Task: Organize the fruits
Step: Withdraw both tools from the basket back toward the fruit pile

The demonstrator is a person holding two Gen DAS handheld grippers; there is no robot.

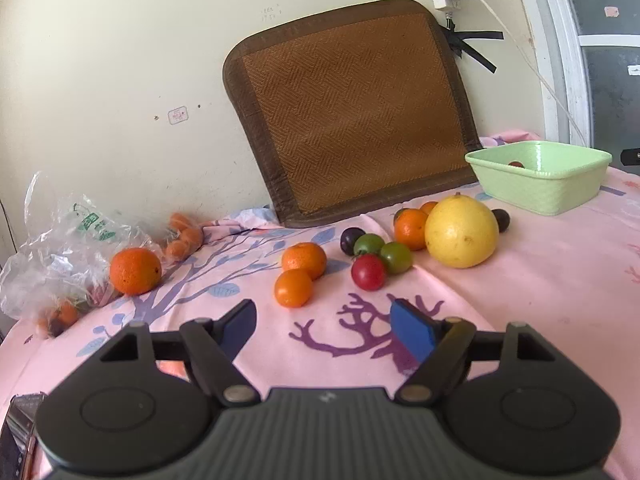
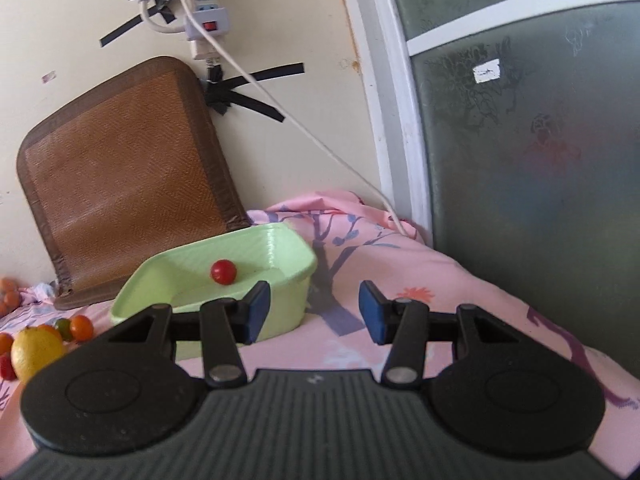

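Both grippers (image 1: 324,320) (image 2: 314,312) — ribbed grey bodies, black linkages with silver pivot screws — carry blue-padded jaws

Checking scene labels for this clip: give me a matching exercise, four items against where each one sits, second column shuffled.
Items:
1. red tomato
2. yellow citrus
3. lone orange
4. woven mat

Places:
A. beside the crumpled plastic bag
B. leaning against the wall
C. inside the green basket
D. on the pink sheet, amid the main cluster of fruit

Pairs: 1-C, 2-D, 3-A, 4-B
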